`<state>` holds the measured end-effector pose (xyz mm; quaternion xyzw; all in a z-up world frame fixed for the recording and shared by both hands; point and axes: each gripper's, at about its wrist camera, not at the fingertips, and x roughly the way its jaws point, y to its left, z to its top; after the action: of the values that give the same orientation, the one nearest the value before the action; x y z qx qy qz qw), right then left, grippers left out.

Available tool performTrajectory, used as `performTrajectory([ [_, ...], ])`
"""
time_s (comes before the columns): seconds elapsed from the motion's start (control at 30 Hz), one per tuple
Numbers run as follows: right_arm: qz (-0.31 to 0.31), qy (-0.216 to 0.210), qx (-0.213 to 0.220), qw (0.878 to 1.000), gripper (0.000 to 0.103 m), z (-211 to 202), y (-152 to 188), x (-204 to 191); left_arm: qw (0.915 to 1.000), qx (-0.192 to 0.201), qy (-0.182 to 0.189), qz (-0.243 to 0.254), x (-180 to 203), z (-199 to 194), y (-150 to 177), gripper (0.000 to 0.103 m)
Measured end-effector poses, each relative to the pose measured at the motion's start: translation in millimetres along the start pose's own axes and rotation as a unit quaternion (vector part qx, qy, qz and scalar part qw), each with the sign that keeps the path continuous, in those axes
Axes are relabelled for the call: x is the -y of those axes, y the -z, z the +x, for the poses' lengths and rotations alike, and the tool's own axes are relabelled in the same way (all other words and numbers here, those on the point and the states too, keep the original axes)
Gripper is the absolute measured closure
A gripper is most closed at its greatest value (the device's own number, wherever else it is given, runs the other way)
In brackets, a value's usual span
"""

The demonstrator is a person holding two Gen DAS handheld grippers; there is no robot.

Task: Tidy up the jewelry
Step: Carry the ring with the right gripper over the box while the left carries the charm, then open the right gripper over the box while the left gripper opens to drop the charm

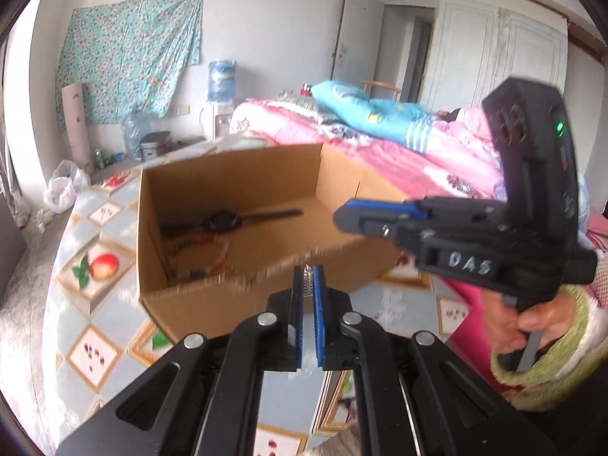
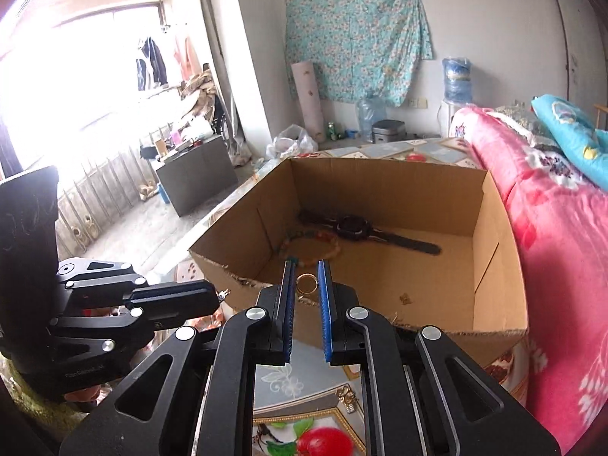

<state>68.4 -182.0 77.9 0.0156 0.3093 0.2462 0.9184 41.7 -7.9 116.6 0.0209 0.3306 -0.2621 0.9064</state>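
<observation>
An open cardboard box stands on the patterned tablecloth; it also shows in the right wrist view. Inside lie a black wristwatch and a beaded bracelet. My left gripper is shut on a small silver spring-like jewelry piece, just before the box's near rim. My right gripper is shut on a gold ring, held at the box's near rim. The right gripper also shows in the left wrist view, over the box's right side. The left gripper also shows in the right wrist view.
A bed with pink bedding lies along the box's right side. A gold watch or chain lies on the tablecloth under my right gripper. A water dispenser and a rice cooker stand by the far wall.
</observation>
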Motion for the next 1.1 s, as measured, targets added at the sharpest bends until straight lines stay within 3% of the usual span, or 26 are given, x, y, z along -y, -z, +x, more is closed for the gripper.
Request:
performTrajectory([
  [0.17, 0.044, 0.002, -0.025, 0.999, 0.093, 22, -20, 18, 0.9997, -0.013, -0.021, 0.002, -3, 28, -33, 0.099],
  [0.4, 0.105, 0.012, -0.078, 0.991, 0.093, 65, -33, 49, 0.9966, -0.073, -0.039, -0.006, -15, 91, -62, 0.099],
  [0.53, 0.124, 0.020, -0.078, 0.989, 0.085, 74, -42, 61, 0.9936, -0.093, -0.059, -0.024, -29, 114, -65, 0.098],
  [0.7, 0.129, 0.016, -0.059, 0.990, 0.073, 68, -46, 63, 0.9920, -0.104, -0.060, -0.040, -35, 121, -64, 0.098],
  [0.77, 0.124, 0.021, -0.056, 0.990, 0.068, 66, -46, 62, 0.9914, -0.107, -0.062, -0.041, -37, 123, -62, 0.093],
  [1.1, 0.121, 0.026, -0.040, 0.992, 0.057, 48, -44, 55, 0.9936, -0.079, -0.067, -0.045, -33, 98, -59, 0.078],
])
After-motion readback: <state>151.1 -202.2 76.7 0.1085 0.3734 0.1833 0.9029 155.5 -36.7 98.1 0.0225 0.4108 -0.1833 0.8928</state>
